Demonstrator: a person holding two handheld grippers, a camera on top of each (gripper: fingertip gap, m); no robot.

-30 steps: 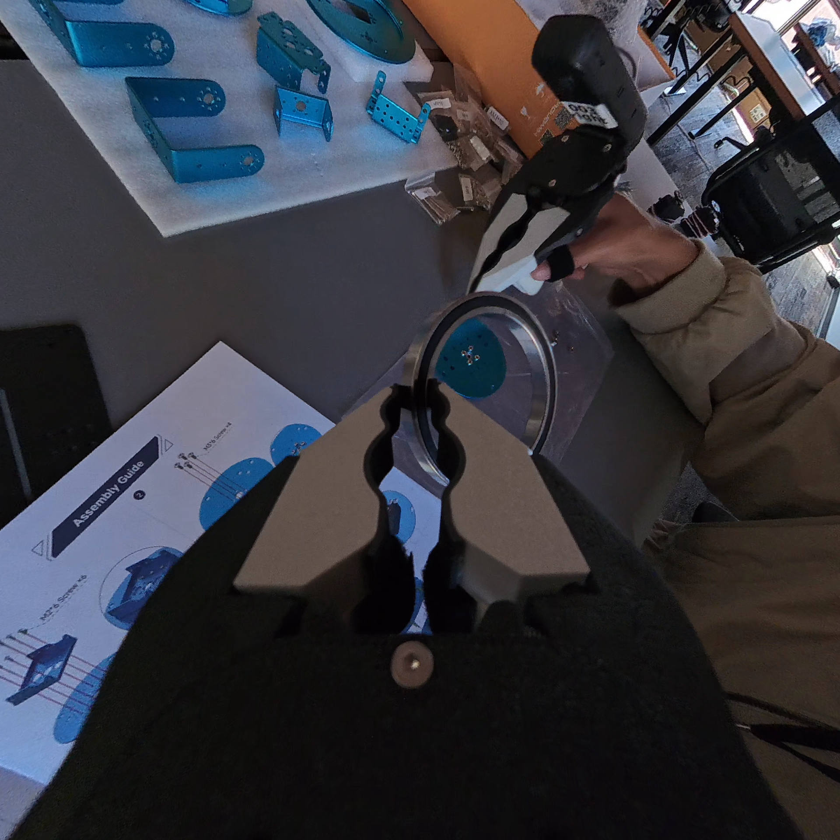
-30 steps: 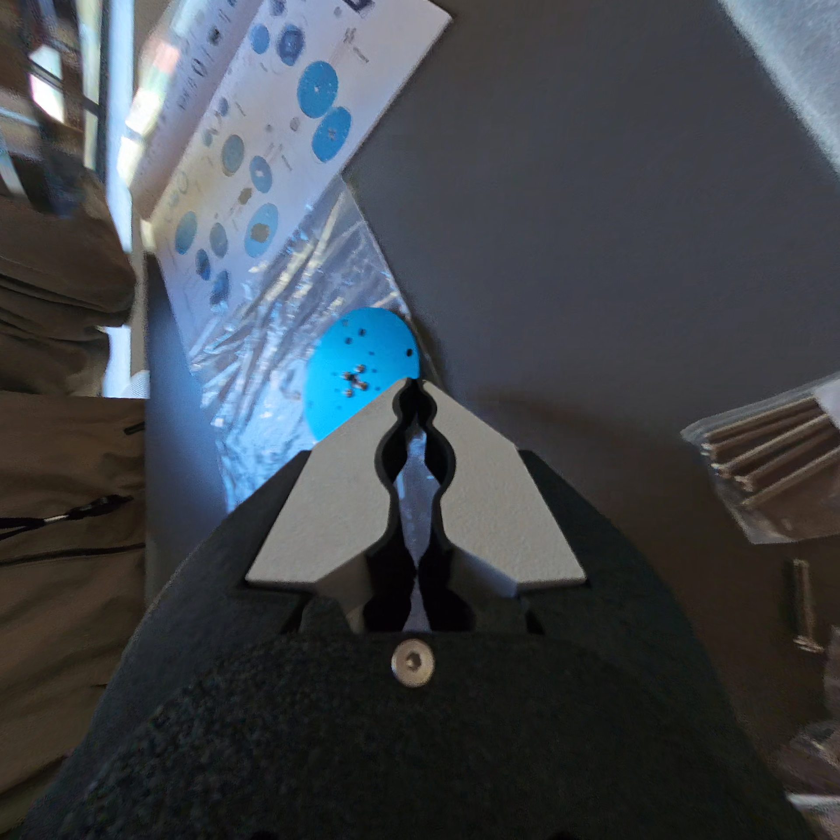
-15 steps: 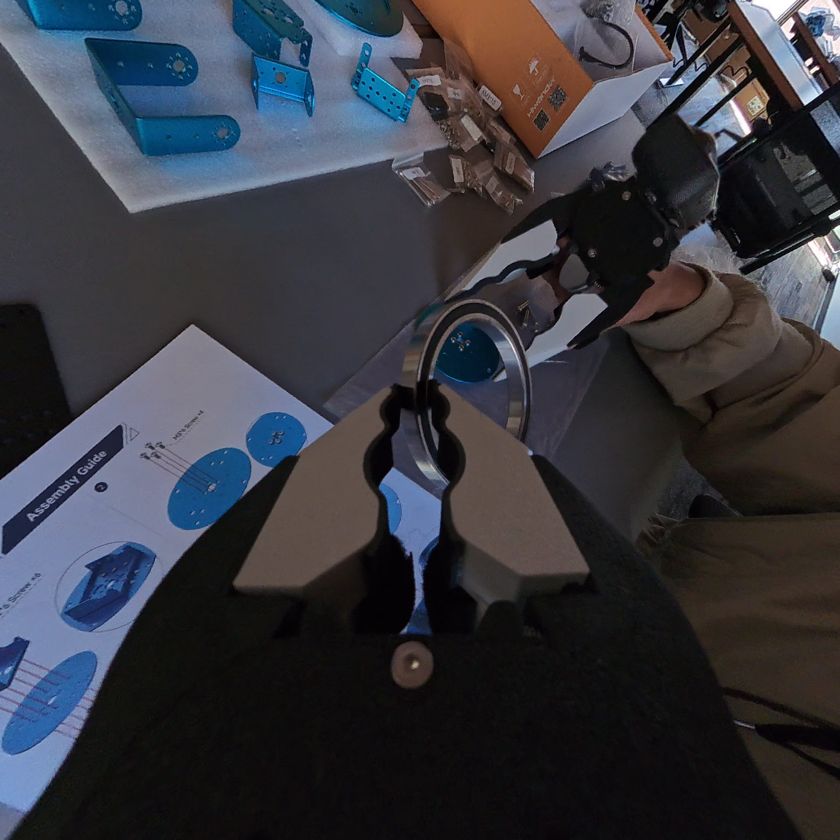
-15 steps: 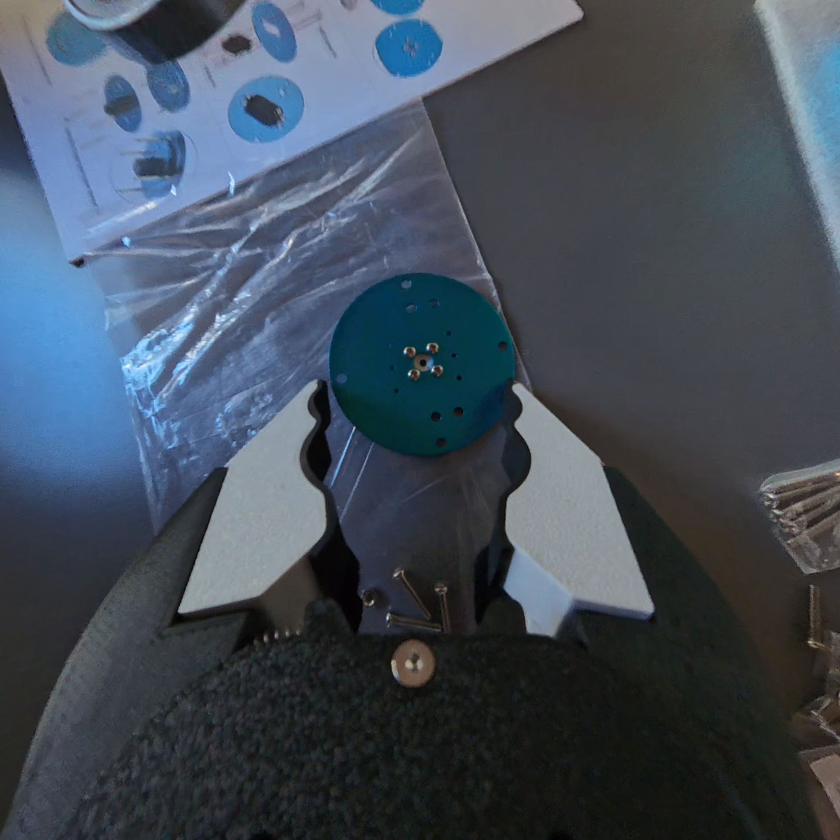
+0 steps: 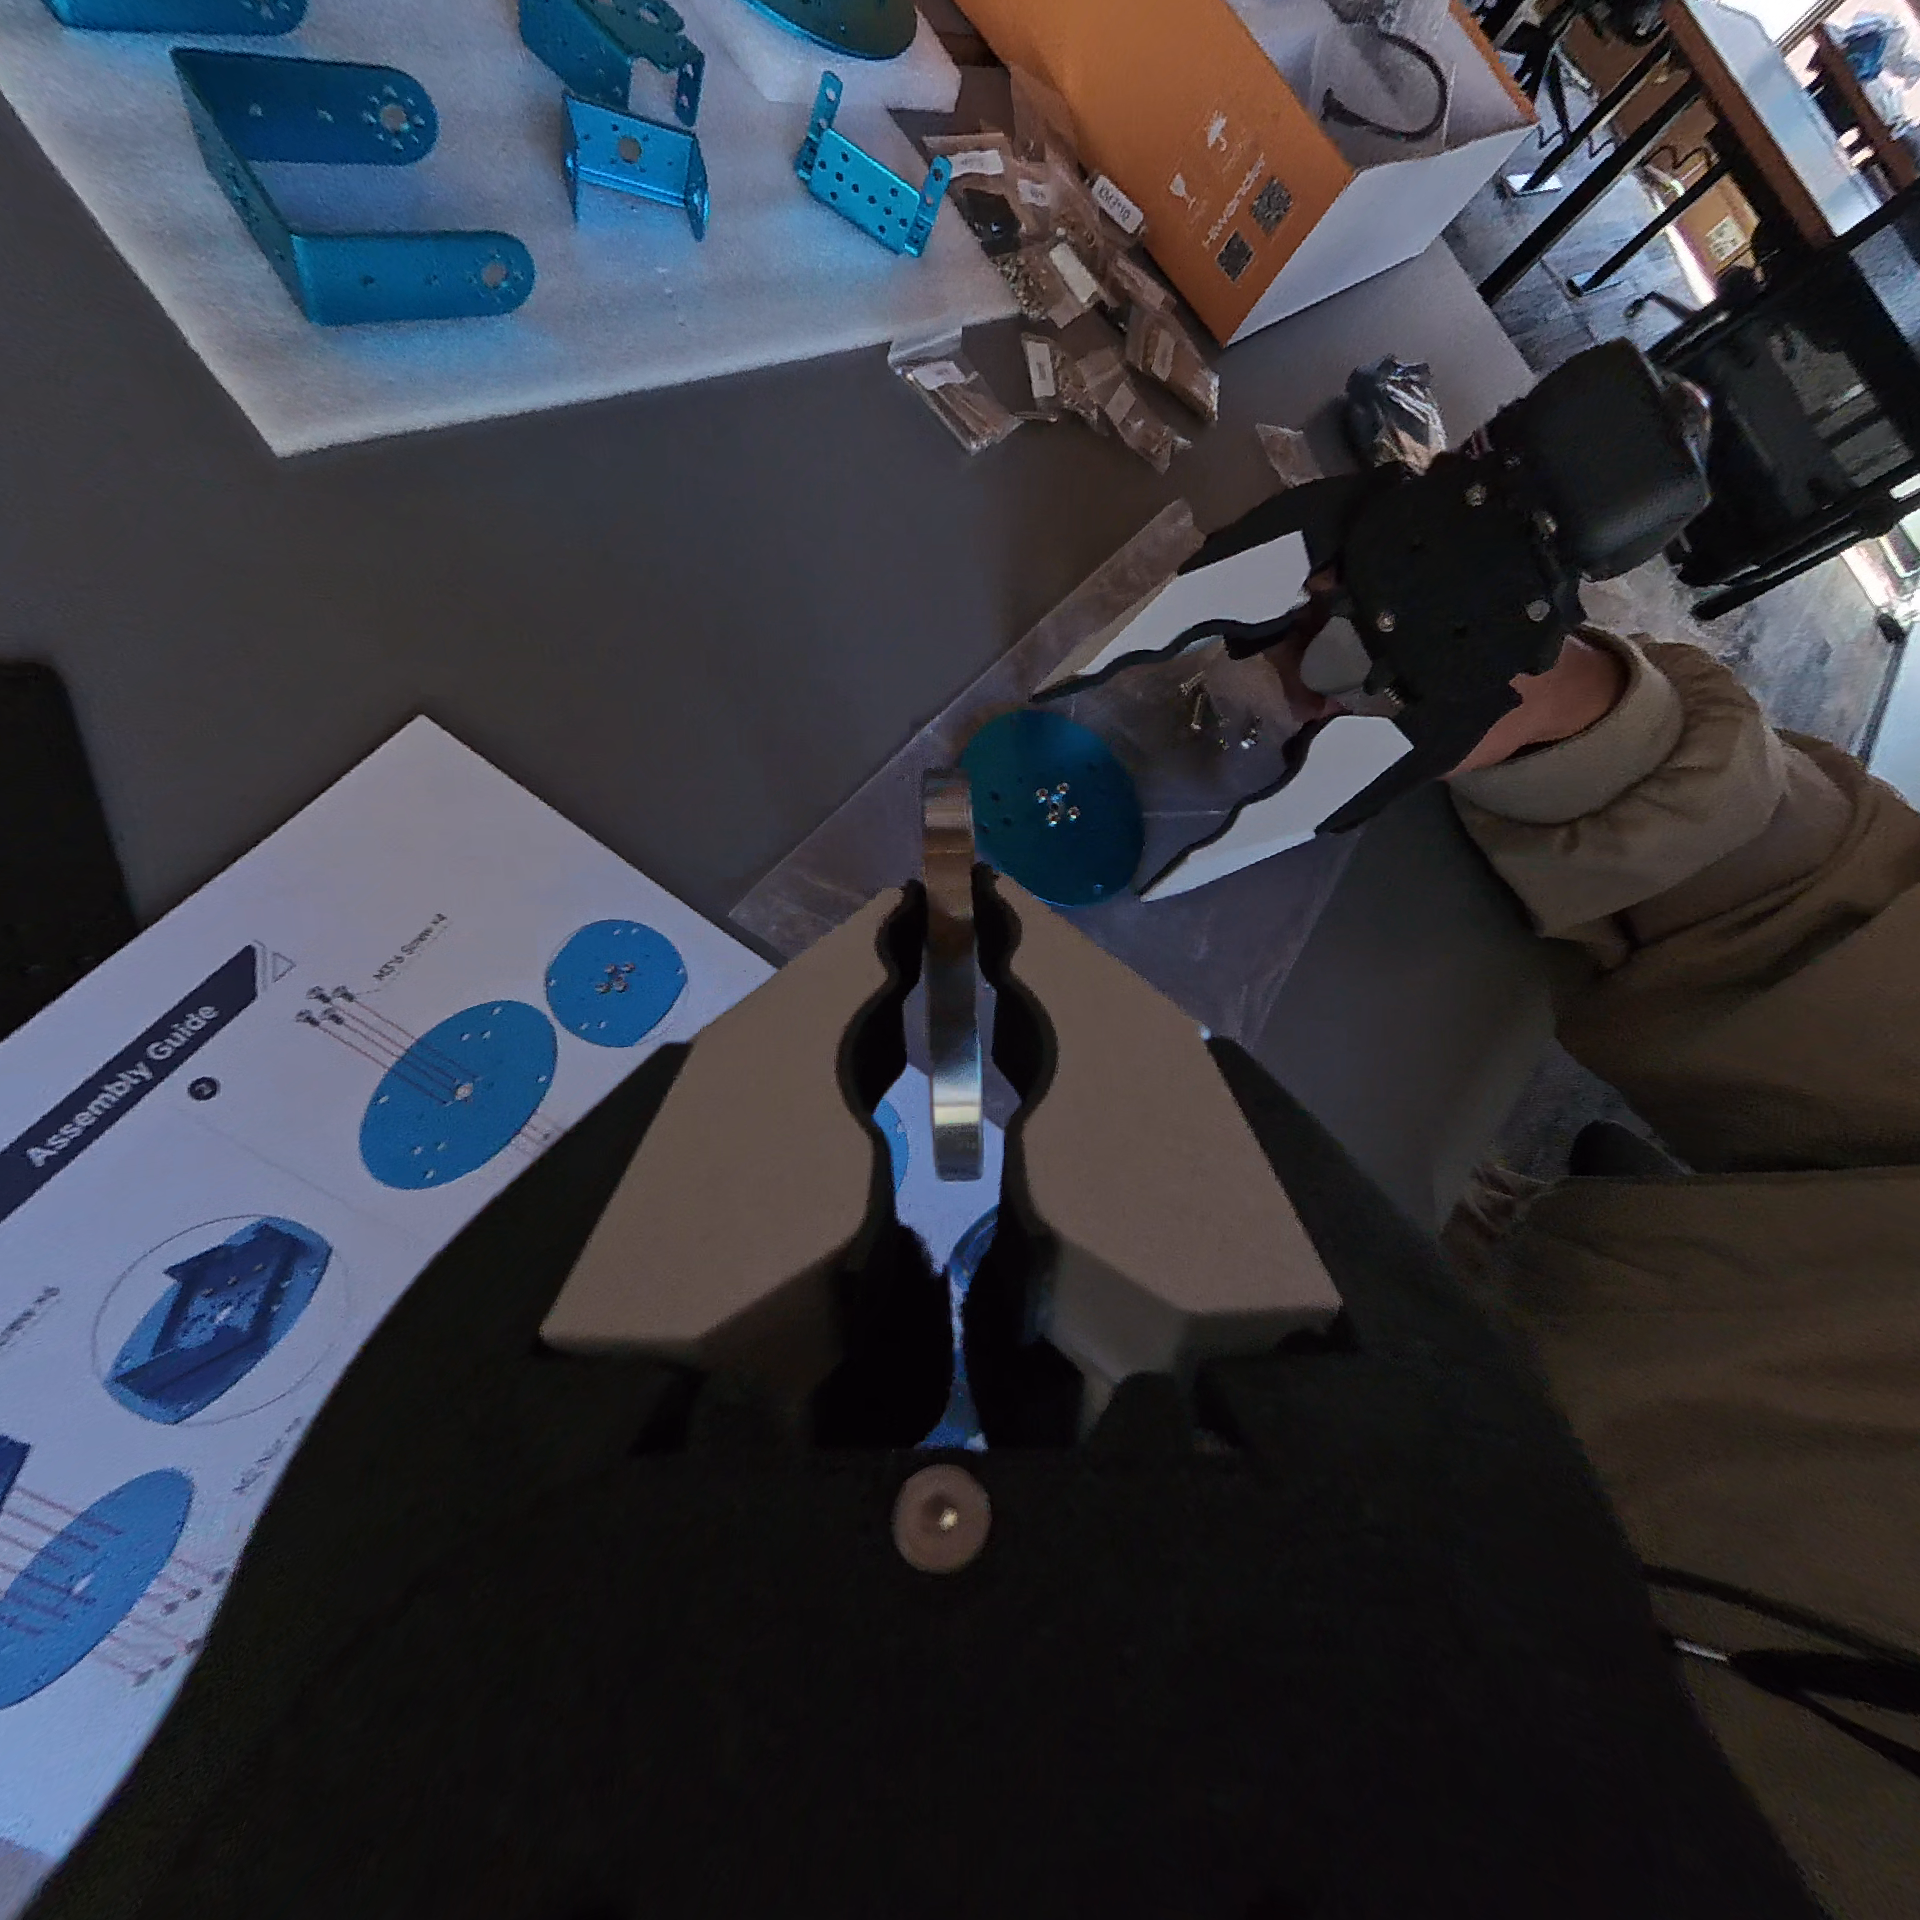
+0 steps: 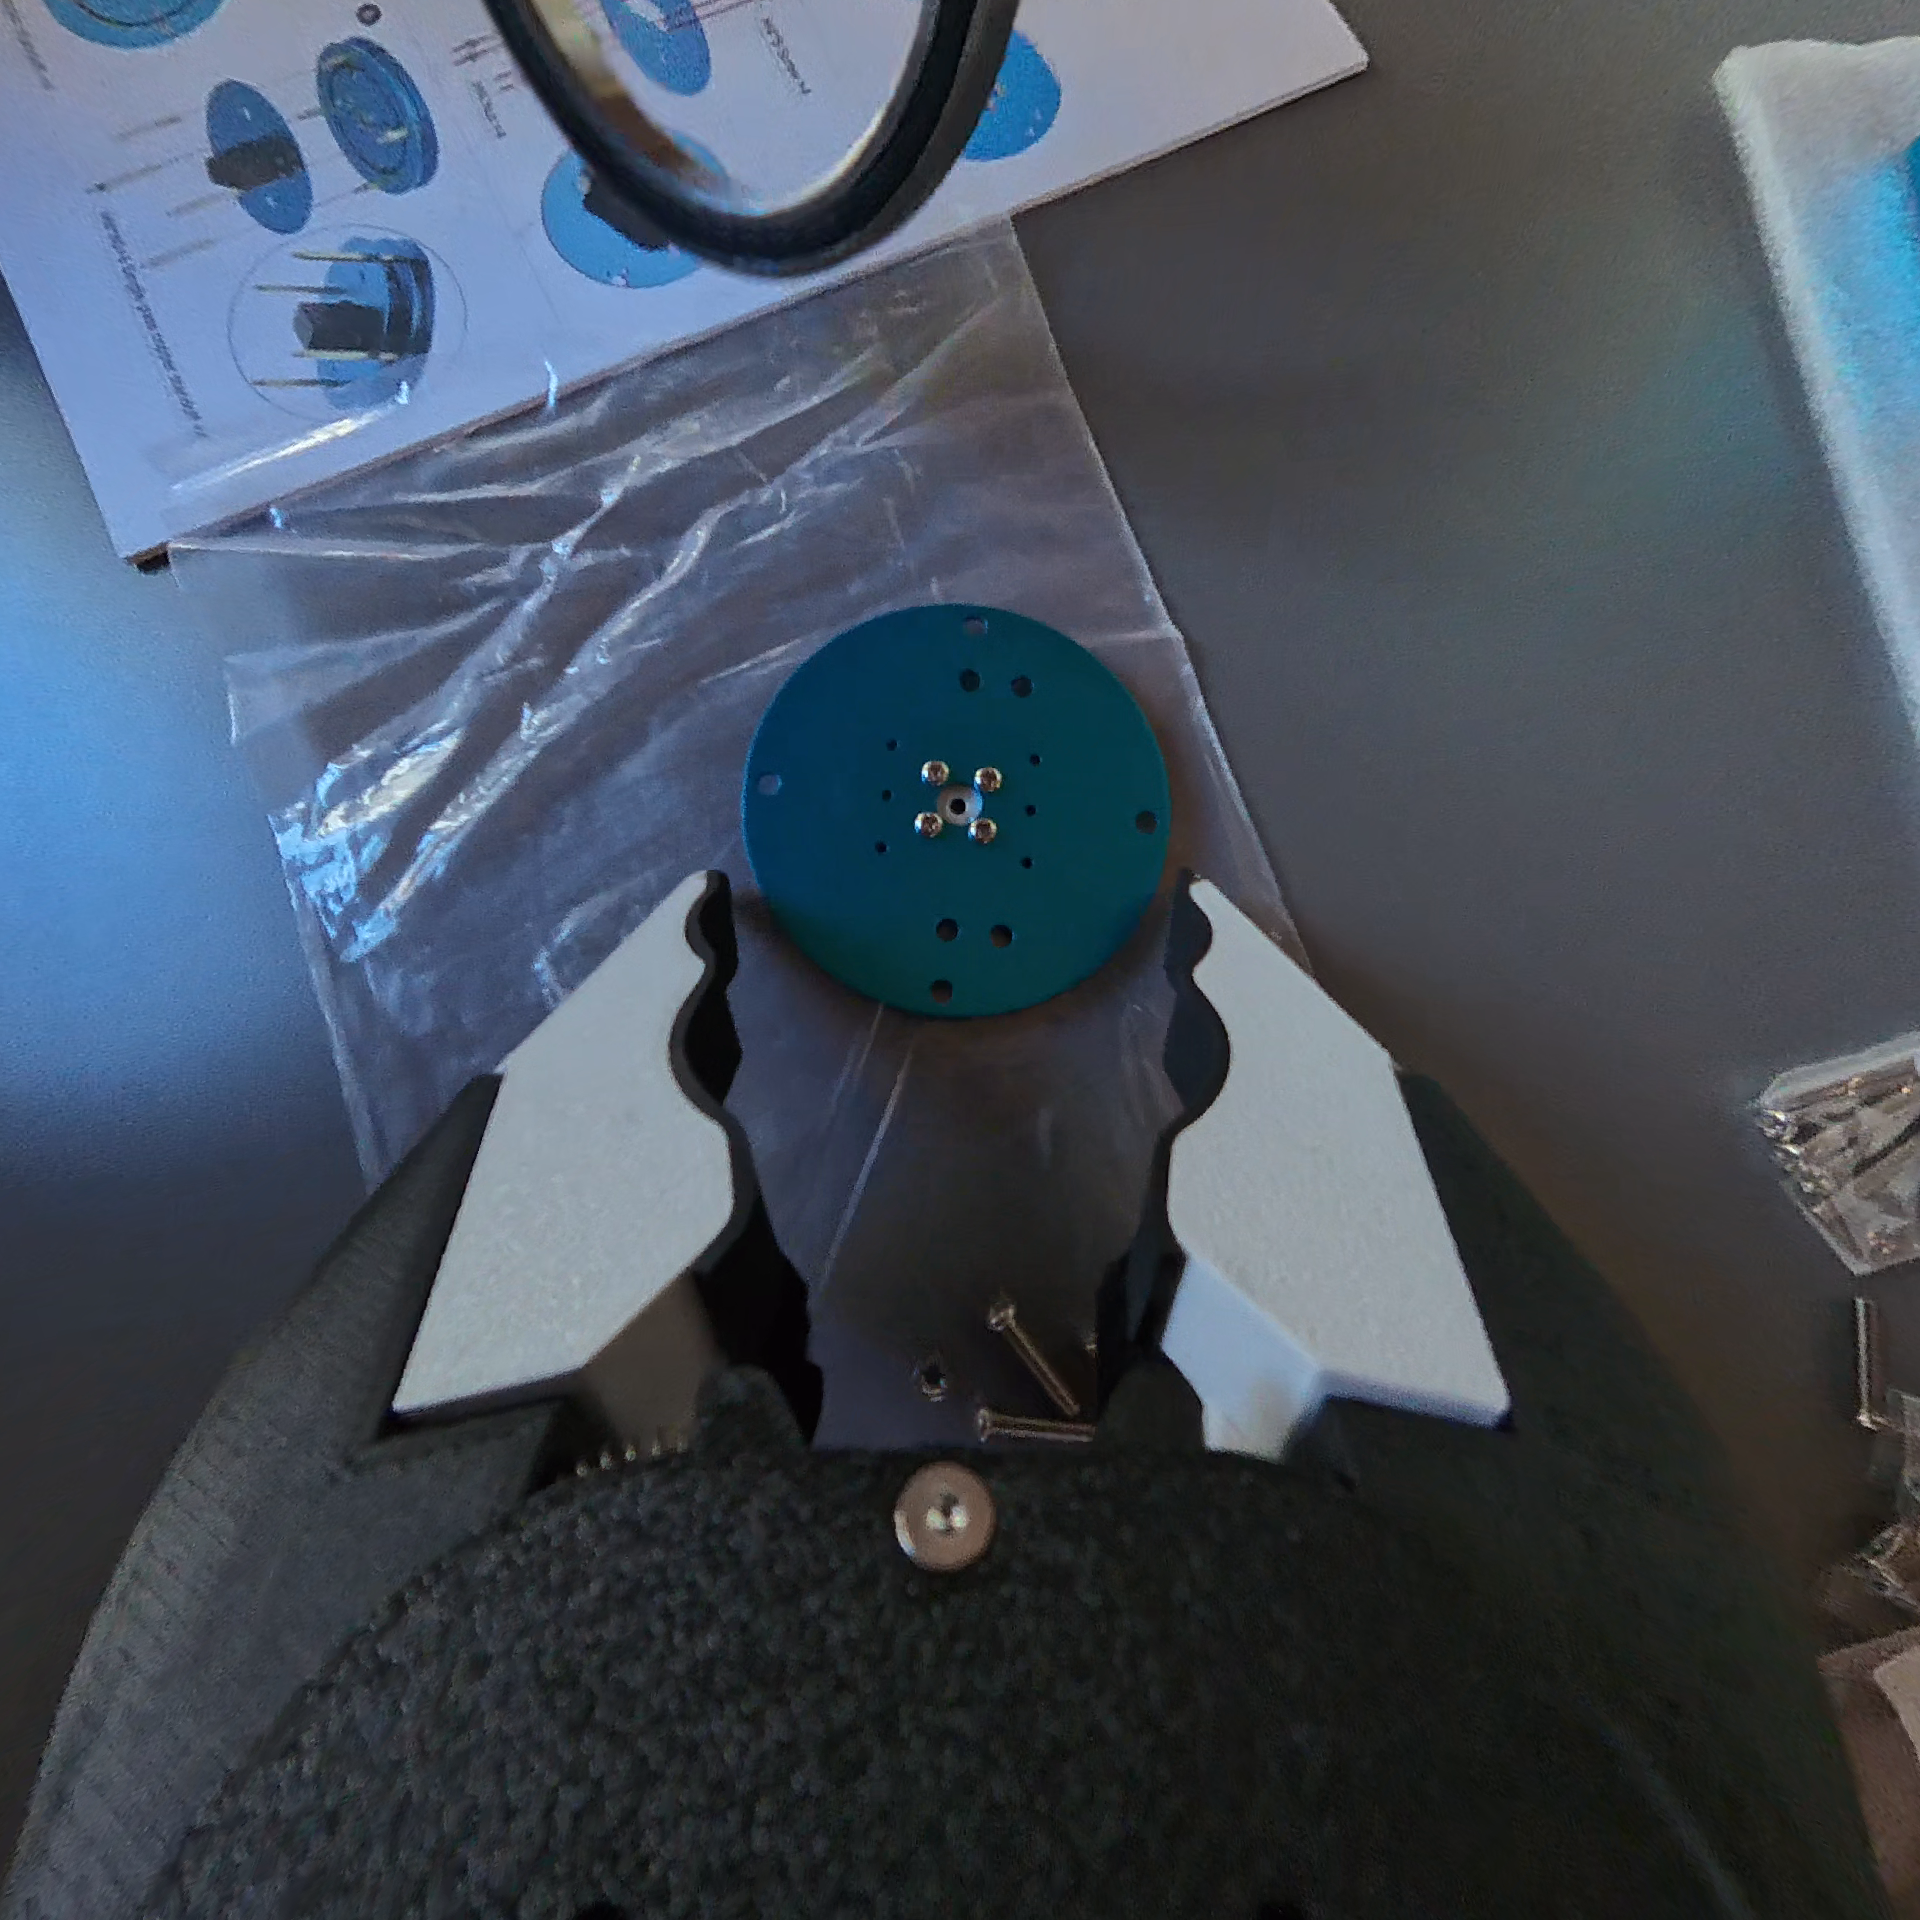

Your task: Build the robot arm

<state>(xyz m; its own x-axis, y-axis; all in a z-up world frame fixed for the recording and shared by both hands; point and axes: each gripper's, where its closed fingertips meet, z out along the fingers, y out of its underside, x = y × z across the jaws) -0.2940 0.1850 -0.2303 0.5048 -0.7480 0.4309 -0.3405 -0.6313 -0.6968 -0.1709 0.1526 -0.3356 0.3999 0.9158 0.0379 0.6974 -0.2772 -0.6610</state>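
Between the fingers of my left claw (image 5: 948, 904) sits the metal ring (image 5: 951, 987), clamped edge-on so I see only its thin silver band standing upright above the printed guide sheet (image 5: 312, 1091). Half a second ago that ring faced my left camera as an open hoop; now it is turned so just its rim shows. From the right wrist view the same ring (image 6: 769, 156) hangs at the top of the frame, over the sheet (image 6: 208, 260), larger and nearer than it was a moment ago.

My right claw (image 6: 951, 904) stands wide apart, holding nothing, its fingers to either side of the near edge of the blue disc (image 6: 956, 810). That disc lies flat on the clear plastic bag (image 6: 623, 623) on the grey counter (image 6: 1455, 520), just where it lay half a second ago; a second ago the right claw was pressed together in front of it. A few loose screws (image 6: 1029, 1382) lie on the bag between the claw's fingers, close to its base.

Across the counter in the left view I see blue brackets (image 5: 364, 208) on a white foam pad (image 5: 623, 364), small parts bags (image 5: 1070, 301) and an orange box (image 5: 1195, 135), all well apart from both claws.
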